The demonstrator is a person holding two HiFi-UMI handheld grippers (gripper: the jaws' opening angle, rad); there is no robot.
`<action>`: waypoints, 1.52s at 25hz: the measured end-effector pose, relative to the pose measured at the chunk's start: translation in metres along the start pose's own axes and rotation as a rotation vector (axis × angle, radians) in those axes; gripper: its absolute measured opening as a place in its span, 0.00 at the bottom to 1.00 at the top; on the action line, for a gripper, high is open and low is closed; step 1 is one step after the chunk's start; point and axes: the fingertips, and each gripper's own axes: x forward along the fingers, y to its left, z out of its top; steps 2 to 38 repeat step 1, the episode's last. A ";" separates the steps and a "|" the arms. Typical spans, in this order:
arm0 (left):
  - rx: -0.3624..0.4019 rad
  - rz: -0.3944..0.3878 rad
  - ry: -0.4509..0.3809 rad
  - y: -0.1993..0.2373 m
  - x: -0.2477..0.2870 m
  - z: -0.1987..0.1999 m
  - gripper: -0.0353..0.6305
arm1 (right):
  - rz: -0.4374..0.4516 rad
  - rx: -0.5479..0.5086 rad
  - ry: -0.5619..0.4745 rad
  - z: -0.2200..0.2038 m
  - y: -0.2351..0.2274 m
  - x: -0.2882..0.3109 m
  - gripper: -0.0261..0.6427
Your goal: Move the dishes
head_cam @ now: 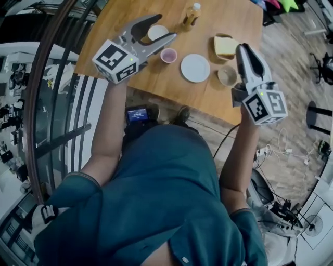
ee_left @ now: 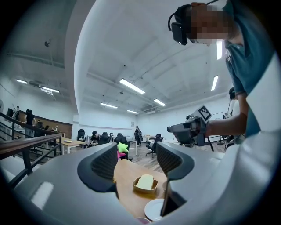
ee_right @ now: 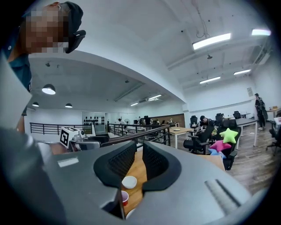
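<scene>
On the wooden table [head_cam: 130, 15] stand a small white bowl [head_cam: 157, 32], a pink cup [head_cam: 168, 55], a white plate [head_cam: 195, 68], a tan bowl [head_cam: 227, 76] and a tray with bread [head_cam: 226, 47]. My left gripper [head_cam: 166, 27] hovers above the table's left part, over the white bowl, open and holding nothing. My right gripper [head_cam: 242, 48] hangs over the right side near the tan bowl, its jaws a narrow gap apart and empty. The left gripper view shows the bread tray [ee_left: 145, 182] and plate [ee_left: 154, 208] below the jaws. The right gripper view shows the white bowl [ee_right: 129, 181] and cup [ee_right: 124, 197].
A bottle of orange drink [head_cam: 192, 14] stands at the table's far side. A dark curved railing [head_cam: 41, 104] runs along the left. Cables [head_cam: 270, 150] lie on the floor at the right, near the foot of a stand [head_cam: 318, 115]. Office chairs [ee_right: 210, 139] and desks fill the room beyond.
</scene>
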 end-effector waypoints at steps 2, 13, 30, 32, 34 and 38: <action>0.002 -0.008 -0.004 -0.003 0.000 0.000 0.45 | -0.006 -0.003 0.000 -0.001 0.001 -0.003 0.13; 0.002 -0.008 -0.004 -0.003 0.000 0.000 0.45 | -0.006 -0.003 0.000 -0.001 0.001 -0.003 0.13; 0.002 -0.008 -0.004 -0.003 0.000 0.000 0.45 | -0.006 -0.003 0.000 -0.001 0.001 -0.003 0.13; 0.002 -0.008 -0.004 -0.003 0.000 0.000 0.45 | -0.006 -0.003 0.000 -0.001 0.001 -0.003 0.13; 0.002 -0.008 -0.004 -0.003 0.000 0.000 0.45 | -0.006 -0.003 0.000 -0.001 0.001 -0.003 0.13; 0.002 -0.008 -0.004 -0.003 0.000 0.000 0.45 | -0.006 -0.003 0.000 -0.001 0.001 -0.003 0.13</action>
